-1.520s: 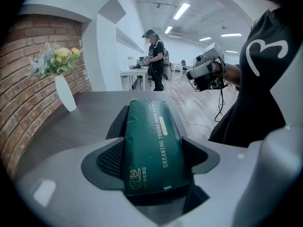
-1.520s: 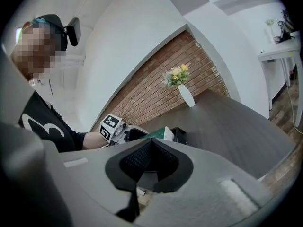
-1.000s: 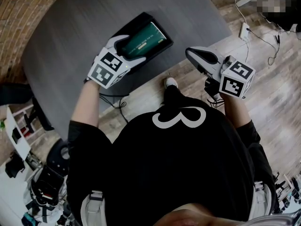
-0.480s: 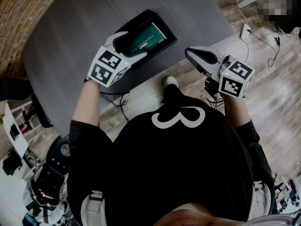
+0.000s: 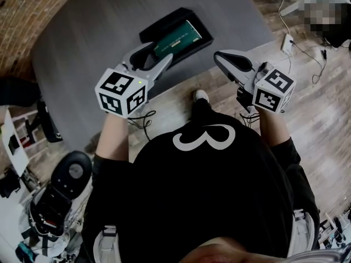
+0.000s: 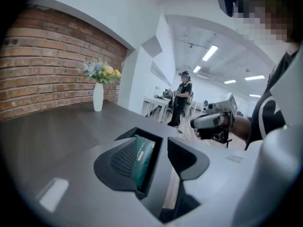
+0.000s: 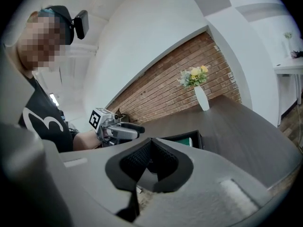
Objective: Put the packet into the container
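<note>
1. The packet (image 5: 178, 37), green, lies flat inside the container (image 5: 164, 22), a shallow black tray, and fills most of it
2. The container sits on the table (image 5: 82, 37), a dark grey top, close to its near right edge
3. The left gripper (image 5: 159, 52) hovers at the container's near end and points far and right toward the packet, with its marker cube on the side nearer the person
4. Its jaws stand apart and are closing. The left gripper view shows the packet through the gap, close beside the left pad, but it lies in the tray and nothing is pinched
5. The right gripper (image 5: 218, 56) is held at the table's near edge, to the right of the container and apart from it, and most of its body is over the wooden floor (image 5: 318, 119)
6. Its jaws are pressed together tip to tip, with nothing between them
7. At the far side of the table a white vase (image 6: 98, 97) stands upright with flowers (image 6: 102, 71) in it, in front of a brick wall (image 6: 47, 70)
8. A person (image 6: 182, 100) stands well beyond the table, among white desks
</note>
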A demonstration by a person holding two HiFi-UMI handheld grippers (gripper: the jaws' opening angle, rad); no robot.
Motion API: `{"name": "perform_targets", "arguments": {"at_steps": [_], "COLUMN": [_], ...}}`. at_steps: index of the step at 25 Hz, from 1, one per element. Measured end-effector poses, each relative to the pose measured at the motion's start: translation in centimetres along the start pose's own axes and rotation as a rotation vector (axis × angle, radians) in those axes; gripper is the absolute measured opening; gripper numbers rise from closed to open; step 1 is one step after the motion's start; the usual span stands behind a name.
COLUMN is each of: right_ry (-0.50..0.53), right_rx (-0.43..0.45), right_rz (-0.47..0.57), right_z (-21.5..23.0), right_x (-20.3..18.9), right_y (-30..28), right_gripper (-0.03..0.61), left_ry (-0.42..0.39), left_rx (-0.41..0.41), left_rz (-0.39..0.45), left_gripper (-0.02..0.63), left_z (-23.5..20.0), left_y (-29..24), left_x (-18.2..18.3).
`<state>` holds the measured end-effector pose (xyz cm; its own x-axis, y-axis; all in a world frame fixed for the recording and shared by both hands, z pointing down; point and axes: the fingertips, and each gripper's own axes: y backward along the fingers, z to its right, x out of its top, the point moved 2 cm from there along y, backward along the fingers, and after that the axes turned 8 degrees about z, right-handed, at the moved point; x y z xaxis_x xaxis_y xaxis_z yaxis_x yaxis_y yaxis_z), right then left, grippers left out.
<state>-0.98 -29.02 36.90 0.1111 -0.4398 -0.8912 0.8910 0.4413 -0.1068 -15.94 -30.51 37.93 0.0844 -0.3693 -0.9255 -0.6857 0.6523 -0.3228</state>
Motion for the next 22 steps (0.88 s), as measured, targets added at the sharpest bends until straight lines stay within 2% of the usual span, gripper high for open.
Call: {"name": "perform_targets", "arguments": {"at_steps": [4, 6, 8, 12, 18, 22], "right_ry": [0.009, 0.03, 0.059, 0.082, 0.065, 0.07], "right_rx": [0.036, 0.054, 0.069, 0.083, 0.075, 0.057], "right_rz": [0.006, 0.009, 0.014, 0.03, 0.058, 0.059], "right_z": [-2.5, -4.0, -5.8, -9.3, -10.6, -11.7], "right_x": [0.8, 1.1, 1.4, 1.9, 1.5, 1.8], "right_y": [-0.6, -0.8, -0.9, -0.7, 0.4, 1.2], "right_gripper": [0.002, 0.002, 0.002, 0.002, 0.002, 0.002], "left_ry": [0.161, 0.206, 0.212, 0.209, 0.2, 0.196], "left_rx": [-0.029, -0.065, -0.079, -0.039, 0.031, 0.027], "left_rz": [0.121, 0.152, 0.173, 0.228, 0.284, 0.291], "left_gripper": [0.143, 0.114, 0.085, -0.001, 0.011, 0.011], "left_z": [2.5, 4.2, 5.6, 7.6, 8.6, 9.8], "left_y": [2.6, 3.8, 5.2, 8.7, 10.8, 11.6], "left_x": [1.4, 1.6, 1.8, 2.7, 3.2, 3.3]}}
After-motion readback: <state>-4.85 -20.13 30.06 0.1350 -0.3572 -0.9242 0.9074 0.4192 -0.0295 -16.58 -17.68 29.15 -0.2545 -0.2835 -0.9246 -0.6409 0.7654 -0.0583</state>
